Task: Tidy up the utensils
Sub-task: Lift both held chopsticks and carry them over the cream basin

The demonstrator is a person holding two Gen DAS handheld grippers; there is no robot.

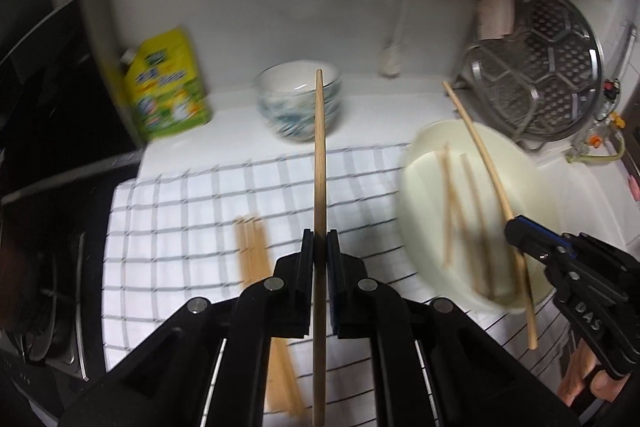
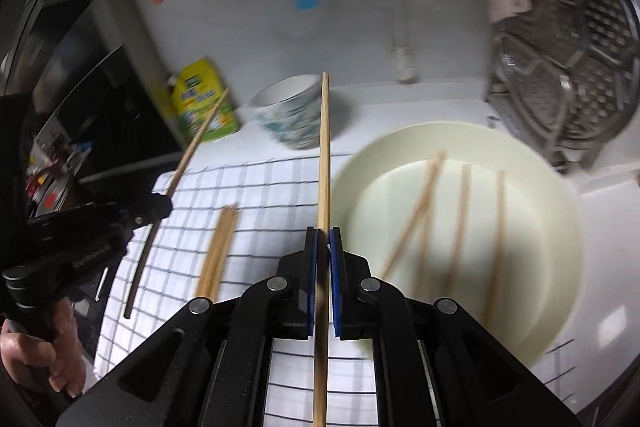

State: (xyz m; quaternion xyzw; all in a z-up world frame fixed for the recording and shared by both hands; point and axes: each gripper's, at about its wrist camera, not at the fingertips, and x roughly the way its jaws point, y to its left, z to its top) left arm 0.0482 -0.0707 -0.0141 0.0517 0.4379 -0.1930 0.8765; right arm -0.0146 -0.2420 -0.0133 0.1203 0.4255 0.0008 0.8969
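My left claw (image 1: 320, 243) and right claw (image 2: 323, 241) each clamp one chopstick (image 1: 319, 163) lengthwise at frame centre, presumably to join the bundle (image 2: 219, 247) lower left.

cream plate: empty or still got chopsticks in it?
Not empty. The cream plate holds about three or four loose chopsticks lying inside; motion blur prevents an exact count.

White cloth (image 1: 180, 227) crossed with a dark grid of thin lines. Pale tan chopsticks (image 1: 252, 251) on it, more in a cream plate (image 2: 552, 227). White bowl (image 1: 298, 103) with a blue-green pattern (too blurred to make out). Yellow and green pouch (image 1: 168, 87) toward the worktop's back left corner. Silvery perforated steamer tray (image 1: 560, 67) at the back right. Black grippers with blue pads (image 2: 335, 279).
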